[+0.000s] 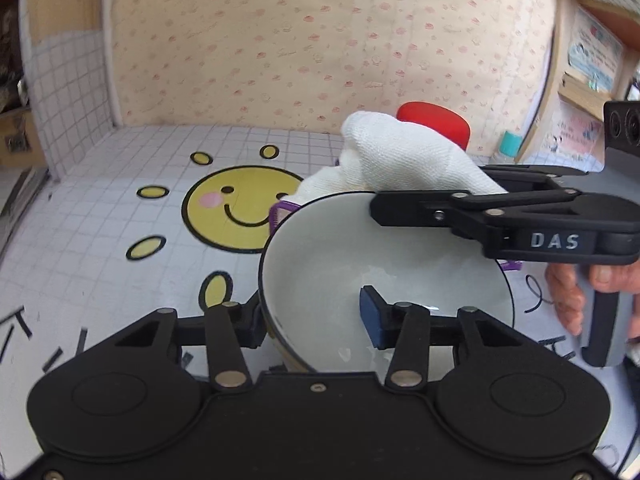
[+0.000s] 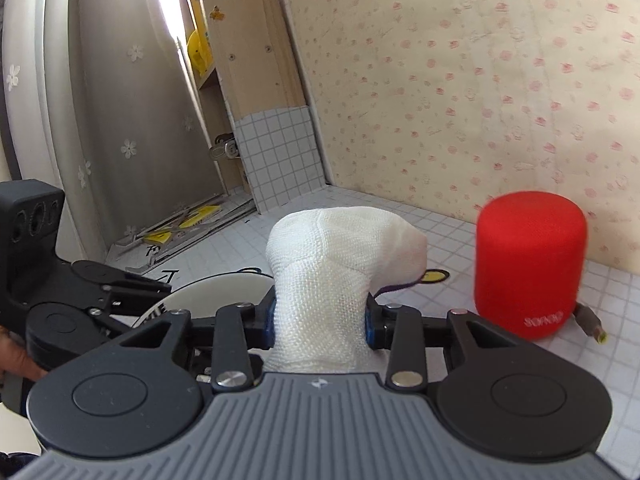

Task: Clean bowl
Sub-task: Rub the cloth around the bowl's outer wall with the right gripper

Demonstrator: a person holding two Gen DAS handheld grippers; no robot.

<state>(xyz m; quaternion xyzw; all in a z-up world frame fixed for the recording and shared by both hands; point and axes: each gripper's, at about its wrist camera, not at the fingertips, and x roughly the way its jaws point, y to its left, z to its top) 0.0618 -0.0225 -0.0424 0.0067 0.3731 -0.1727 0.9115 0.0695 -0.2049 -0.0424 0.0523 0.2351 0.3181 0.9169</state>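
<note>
A white bowl with a dark rim (image 1: 344, 264) is tilted up off the tiled table in the left wrist view. My left gripper (image 1: 316, 320) is shut on the bowl's near rim, one finger inside and one outside. My right gripper (image 2: 320, 320) is shut on a bunched white cloth (image 2: 332, 256). In the left wrist view the right gripper (image 1: 472, 208) comes in from the right over the bowl's far rim, with the cloth (image 1: 404, 156) bulging above it. The bowl's edge (image 2: 224, 292) shows at lower left in the right wrist view.
A red cylindrical speaker (image 2: 528, 264) with a cable plug stands at the right near the wall. A purple object (image 1: 280, 216) lies behind the bowl. A smiley sun print (image 1: 236, 208) marks the tiled table. A teal-capped bottle (image 1: 508, 144) and shelves stand far right.
</note>
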